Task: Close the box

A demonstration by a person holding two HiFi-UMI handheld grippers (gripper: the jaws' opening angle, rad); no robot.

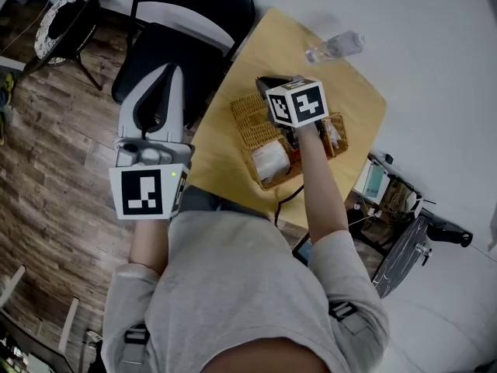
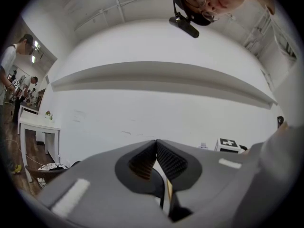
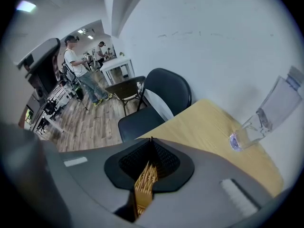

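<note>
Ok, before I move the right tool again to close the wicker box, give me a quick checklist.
1. Right tool grips wicker flap: ok, jaws shut on it.
2. Left tool empty: ok, shut on nothing, off the side of the table.
3. Wicker box closed: not ok, white roll inside shows.
4. Bottle clear of box: ok, lying apart near the table's far corner.
5. Contents below the rim: cannot tell, right tool hides the middle.
</note>
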